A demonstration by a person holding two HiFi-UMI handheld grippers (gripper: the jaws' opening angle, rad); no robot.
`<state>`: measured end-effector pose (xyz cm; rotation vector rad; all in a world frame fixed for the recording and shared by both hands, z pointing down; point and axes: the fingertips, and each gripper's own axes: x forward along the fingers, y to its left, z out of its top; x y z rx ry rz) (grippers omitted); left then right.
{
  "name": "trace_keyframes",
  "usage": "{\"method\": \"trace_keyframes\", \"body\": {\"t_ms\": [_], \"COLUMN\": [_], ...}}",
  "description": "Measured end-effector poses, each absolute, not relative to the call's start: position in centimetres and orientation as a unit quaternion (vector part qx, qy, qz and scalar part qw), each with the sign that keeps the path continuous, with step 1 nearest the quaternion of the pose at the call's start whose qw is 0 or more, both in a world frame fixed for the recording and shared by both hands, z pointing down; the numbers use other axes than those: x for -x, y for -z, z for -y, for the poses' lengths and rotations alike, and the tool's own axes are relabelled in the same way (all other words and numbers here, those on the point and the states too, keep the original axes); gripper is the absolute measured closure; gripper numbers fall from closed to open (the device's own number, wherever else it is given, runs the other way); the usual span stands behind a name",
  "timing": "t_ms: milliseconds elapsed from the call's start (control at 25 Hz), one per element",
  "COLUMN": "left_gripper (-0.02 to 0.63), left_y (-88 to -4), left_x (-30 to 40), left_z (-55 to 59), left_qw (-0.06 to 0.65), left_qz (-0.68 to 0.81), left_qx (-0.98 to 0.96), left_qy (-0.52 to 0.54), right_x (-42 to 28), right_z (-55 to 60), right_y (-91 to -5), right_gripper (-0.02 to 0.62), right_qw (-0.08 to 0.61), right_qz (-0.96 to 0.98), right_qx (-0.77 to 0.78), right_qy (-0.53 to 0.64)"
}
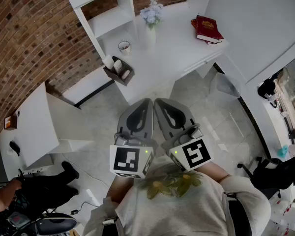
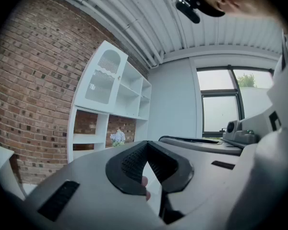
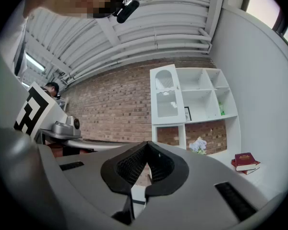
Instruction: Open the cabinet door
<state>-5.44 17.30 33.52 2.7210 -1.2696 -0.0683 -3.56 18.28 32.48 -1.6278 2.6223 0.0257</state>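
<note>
Cabinet door (image 3: 165, 96) is the arched white one in the top left part of the tall white shelf unit (image 3: 201, 92). It shows at about 1 o'clock in the right gripper view and 10 o'clock in the left gripper view, and it looks shut. The shelf unit stands at the back of a wide white surface (image 1: 182, 50), which lies at 12 o'clock from the two grippers in the head view. The left gripper (image 1: 146, 103) and the right gripper (image 1: 160, 103) are side by side, close to the person's chest and well apart from the door. Both have their fingers pressed together with nothing between them. So the first trouble could be this: closed fingers cannot grab the door's edge, and they would just bump it or slide off. I cannot see a handle; it is too small to tell. Reaching over the surface could also knock the red books (image 1: 207, 28) at 1 o'clock, the flowers (image 1: 151, 13) at 12 o'clock, or the little cup (image 1: 124, 46) at 11 o'clock.
</note>
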Motion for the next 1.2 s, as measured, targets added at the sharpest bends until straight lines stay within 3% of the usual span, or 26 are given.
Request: {"method": "trace_keyframes", "body": {"t_ms": [480,1200], "left_gripper": [0.597,0.595], "left_y": [-33.4,-32.8], "left_x": [3.1,-6.7], "left_z": [-16.0,-15.7], "left_qw": [0.073,0.066], "left_qz": [0.444,0.474], "left_qx": [-0.893,-0.878], "left_qy": [0.012,0.022], "right_x": [1.1,-8.9], "right_z": [-17.1,-17.0], "right_y": [-32.3,-32.0], "right_gripper": [0.572,0.572], "right_qw": [0.034,0.034], "right_qz": [-0.859,-0.883], "right_qx": [0.510,0.468], "right_qy": [-0.004,-0.007]}}
